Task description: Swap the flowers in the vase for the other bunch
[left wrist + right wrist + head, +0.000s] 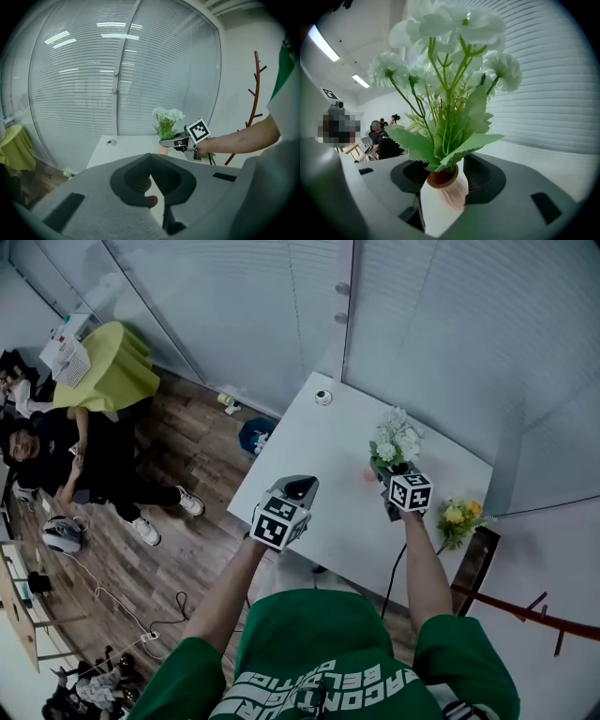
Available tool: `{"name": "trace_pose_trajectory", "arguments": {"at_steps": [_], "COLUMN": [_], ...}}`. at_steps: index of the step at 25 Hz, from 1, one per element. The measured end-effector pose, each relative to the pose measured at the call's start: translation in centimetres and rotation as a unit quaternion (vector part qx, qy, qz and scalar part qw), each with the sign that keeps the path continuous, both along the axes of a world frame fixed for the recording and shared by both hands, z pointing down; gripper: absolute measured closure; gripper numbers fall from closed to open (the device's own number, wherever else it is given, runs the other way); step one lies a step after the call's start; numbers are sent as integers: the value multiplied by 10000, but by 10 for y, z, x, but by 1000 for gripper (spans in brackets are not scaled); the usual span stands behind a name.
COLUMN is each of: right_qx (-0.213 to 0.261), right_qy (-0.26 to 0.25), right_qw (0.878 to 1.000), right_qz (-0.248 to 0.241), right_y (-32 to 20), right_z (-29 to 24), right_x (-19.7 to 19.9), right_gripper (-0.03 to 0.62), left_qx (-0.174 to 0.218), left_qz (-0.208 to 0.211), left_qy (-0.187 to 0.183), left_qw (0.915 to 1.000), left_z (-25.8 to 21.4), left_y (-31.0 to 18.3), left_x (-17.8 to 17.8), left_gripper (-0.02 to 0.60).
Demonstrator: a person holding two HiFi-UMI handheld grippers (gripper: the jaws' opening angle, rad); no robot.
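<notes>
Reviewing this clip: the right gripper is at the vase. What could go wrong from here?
1. The right gripper's open jaws straddle the vase, not the stems of the white flowers; closing here could grab or tip the vase.
2. The left gripper hangs shut, away from the vase, so pulling the flowers may lift the vase too.
3. The yellow bunch lies at the table edge and could be knocked off.
</notes>
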State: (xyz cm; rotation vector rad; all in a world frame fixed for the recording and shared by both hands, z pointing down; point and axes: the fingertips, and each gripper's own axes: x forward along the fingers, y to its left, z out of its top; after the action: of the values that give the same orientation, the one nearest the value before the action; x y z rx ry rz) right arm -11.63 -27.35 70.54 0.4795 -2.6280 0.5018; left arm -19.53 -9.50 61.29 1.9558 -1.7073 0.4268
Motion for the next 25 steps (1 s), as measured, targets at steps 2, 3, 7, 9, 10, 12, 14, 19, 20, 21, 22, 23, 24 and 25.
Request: {"name": "trace_pose_trajectory", "arguments": {"at_steps": [2,3,7,9,10,12,14,19,20,21,22,23,24,25], "right_qx": [49,83,235,283,294,302,325,470,492,502,503,503,513,537], "right_qy": [25,50,127,133,119,80,51,-35,-58,-99,-159,-228,-296,-362], "right_qw": [10000,10000,9996,9995,9994,9994,9993,9988,9987,9986,9985,9983,9981,9977], "right_qz": [1,0,38,84,103,132,152,143,141,143,151,163,176,189], "right_y": [0,-1,-5,-4,-3,-4,-4,-4,-3,-2,-1,0,0,0], "right_z": [-1,-1,-5,-6,-6,-8,-14,-36,-41,-46,-53,-61,-69,-78], "right_x": [-3,-4,-3,0,0,-1,-2,-8,-8,-8,-9,-10,-10,-10], "right_gripper": [388,393,445,465,473,484,490,496,497,497,497,497,497,497], "left_qx": [-7,-19,-12,2,4,9,29,99,105,111,124,146,173,200], "left_qz": [-16,-3,50,58,58,69,84,55,61,72,85,96,106,116], "left_qy": [-16,-32,-45,-18,-14,-15,-9,1,-3,-7,-12,-20,-27,-31], "left_qw": [10000,10000,10000,10000,10000,10000,10000,9999,9999,9999,9999,9998,9998,9997], "left_z": [0,2,3,2,3,4,2,-4,-4,-5,-7,-10,-13,-16], "left_y": [1,0,-4,-3,-2,-3,-3,-3,-3,-3,-2,-2,-3,-4], "left_x": [-2,-3,0,6,7,8,8,4,5,6,7,8,8,9], "left_gripper": [578,578,578,578,578,578,578,578,578,578,578,578,578,578]}}
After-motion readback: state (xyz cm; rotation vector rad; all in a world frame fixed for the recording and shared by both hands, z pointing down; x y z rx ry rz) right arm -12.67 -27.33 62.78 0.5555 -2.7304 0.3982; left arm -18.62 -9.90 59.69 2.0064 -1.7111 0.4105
